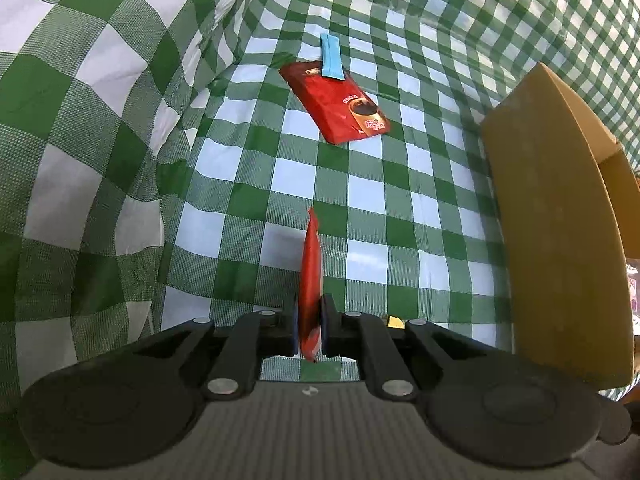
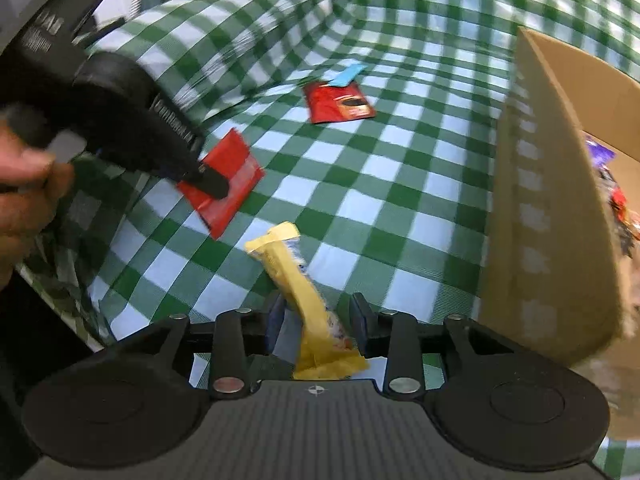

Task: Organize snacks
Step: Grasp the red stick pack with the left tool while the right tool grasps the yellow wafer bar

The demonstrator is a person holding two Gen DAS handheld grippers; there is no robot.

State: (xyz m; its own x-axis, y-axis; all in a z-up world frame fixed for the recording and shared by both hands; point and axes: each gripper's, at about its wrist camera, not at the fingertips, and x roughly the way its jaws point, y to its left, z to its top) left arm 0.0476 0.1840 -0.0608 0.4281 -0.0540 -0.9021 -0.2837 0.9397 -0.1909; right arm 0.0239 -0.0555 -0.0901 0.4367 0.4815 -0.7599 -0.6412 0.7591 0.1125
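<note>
Snacks lie scattered over a green-and-white checked cloth (image 1: pixel 248 184) that covers the work surface. The left gripper (image 1: pixel 309 320) has its two fingers pressed together on a small red packet (image 1: pixel 310 272), which stands on edge between the pads and is seen edge-on from the left wrist camera. From the right wrist camera the same packet (image 2: pixel 228 180) shows its flat red face, pinched at the tip of the left gripper (image 2: pixel 212 184), with a person's hand (image 2: pixel 24 184) blurred at the left border.

The right gripper (image 2: pixel 318 320) has its jaws standing apart, and a yellow snack bar (image 2: pixel 304 296) lies on the cloth between them at a slant; its lower end sits nearer the right finger, but whether either pad touches the wrapper is hard to make out.

Farther back on the cloth rests a larger red coffee sachet (image 1: pixel 336 100), with a light blue stick pack (image 1: pixel 330 56) lying across its far end and touching it. A cardboard box (image 2: pixel 552 200) stands at the right side of the cloth, open at the top, and a few coloured wrappers (image 2: pixel 618 200) show inside it, too blurred to tell apart.
</note>
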